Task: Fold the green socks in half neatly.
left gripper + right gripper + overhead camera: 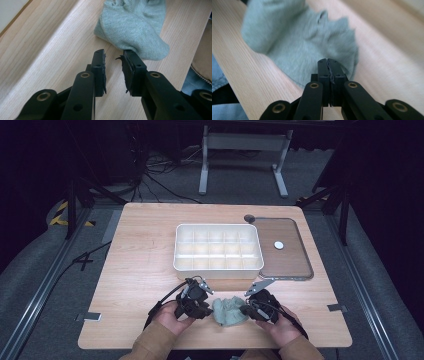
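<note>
Your left claw (113, 53) stands released, the grey sock (132, 27) just above it in frame; your right claw (328, 61) is clenched empty, the sock just behind its tips.

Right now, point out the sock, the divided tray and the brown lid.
sock (230, 311), high view, middle of the bundle.
divided tray (218, 268), high view, near wall.
brown lid (292, 261), high view, bare surface near its front.

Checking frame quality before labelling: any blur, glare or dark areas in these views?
High view: wooden table evenly lit, surroundings dark, no glare. Left gripper view: sharp on the crumpled grey-green knitted sock and the left claw. Right gripper view: sock smeared by motion blur, right claw crisp.
</note>
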Tool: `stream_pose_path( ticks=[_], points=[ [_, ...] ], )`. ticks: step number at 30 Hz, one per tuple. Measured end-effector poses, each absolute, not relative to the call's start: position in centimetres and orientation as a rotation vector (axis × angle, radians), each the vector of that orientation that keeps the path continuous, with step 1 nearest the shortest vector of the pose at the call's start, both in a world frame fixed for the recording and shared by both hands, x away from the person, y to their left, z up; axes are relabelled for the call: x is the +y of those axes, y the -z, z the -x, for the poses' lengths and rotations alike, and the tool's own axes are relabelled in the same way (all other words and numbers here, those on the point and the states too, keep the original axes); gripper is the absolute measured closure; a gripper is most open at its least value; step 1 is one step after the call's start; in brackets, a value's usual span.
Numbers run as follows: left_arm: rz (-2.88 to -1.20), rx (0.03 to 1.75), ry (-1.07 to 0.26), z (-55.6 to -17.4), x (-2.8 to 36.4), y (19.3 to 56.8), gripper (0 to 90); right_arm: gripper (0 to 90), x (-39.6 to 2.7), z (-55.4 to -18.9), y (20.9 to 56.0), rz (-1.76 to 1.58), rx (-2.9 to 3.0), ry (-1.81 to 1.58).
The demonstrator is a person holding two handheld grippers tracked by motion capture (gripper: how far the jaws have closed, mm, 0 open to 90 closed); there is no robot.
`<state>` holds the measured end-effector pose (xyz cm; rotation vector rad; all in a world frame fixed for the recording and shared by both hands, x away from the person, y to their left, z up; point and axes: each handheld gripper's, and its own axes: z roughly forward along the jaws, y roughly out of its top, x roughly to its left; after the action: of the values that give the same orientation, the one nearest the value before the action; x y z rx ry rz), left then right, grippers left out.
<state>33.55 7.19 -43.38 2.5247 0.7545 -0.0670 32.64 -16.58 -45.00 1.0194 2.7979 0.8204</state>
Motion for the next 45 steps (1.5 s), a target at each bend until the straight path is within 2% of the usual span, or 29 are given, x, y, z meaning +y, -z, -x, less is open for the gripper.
stream_pose_path(
  ticks=[9,13,18,23,27,33,37,40,45],
  points=[
    [-2.516,0.709,0.082,-33.5,5.6,43.3,71.1,89.1,-15.1,-31.4,45.8,-1.074,2.759,-0.960],
    [-2.531,0.670,0.124,-33.1,4.8,43.3,67.8,89.1,-14.5,-30.6,45.8,-1.084,2.757,-0.965],
    [-2.549,0.673,0.127,-33.1,4.2,43.7,68.2,88.6,-14.5,-30.4,45.6,-1.067,2.778,-0.959],
    [-2.564,0.647,0.152,-33.0,3.8,43.8,74.6,87.7,-16.3,-30.6,44.5,-1.071,2.756,-0.964],
    [-2.583,0.630,0.161,-32.8,3.2,44.0,79.6,88.9,-16.9,-31.2,46.1,-1.096,2.805,-0.940],
    [-2.586,0.612,0.163,-32.7,2.5,44.1,79.9,88.8,-16.7,-31.0,46.1,-1.095,2.804,-0.944],
    [-2.576,0.613,0.184,-32.7,2.5,44.3,79.7,88.7,-16.7,-31.0,46.0,-1.092,2.807,-0.930],
    [-2.551,0.622,0.206,-32.7,3.2,43.9,74.0,87.6,-16.7,-30.9,45.7,-1.093,2.803,-0.937],
    [-2.528,0.644,0.213,-32.6,4.4,42.9,70.6,86.4,-16.8,-30.8,44.7,-1.070,2.789,-0.966]
  ],
)
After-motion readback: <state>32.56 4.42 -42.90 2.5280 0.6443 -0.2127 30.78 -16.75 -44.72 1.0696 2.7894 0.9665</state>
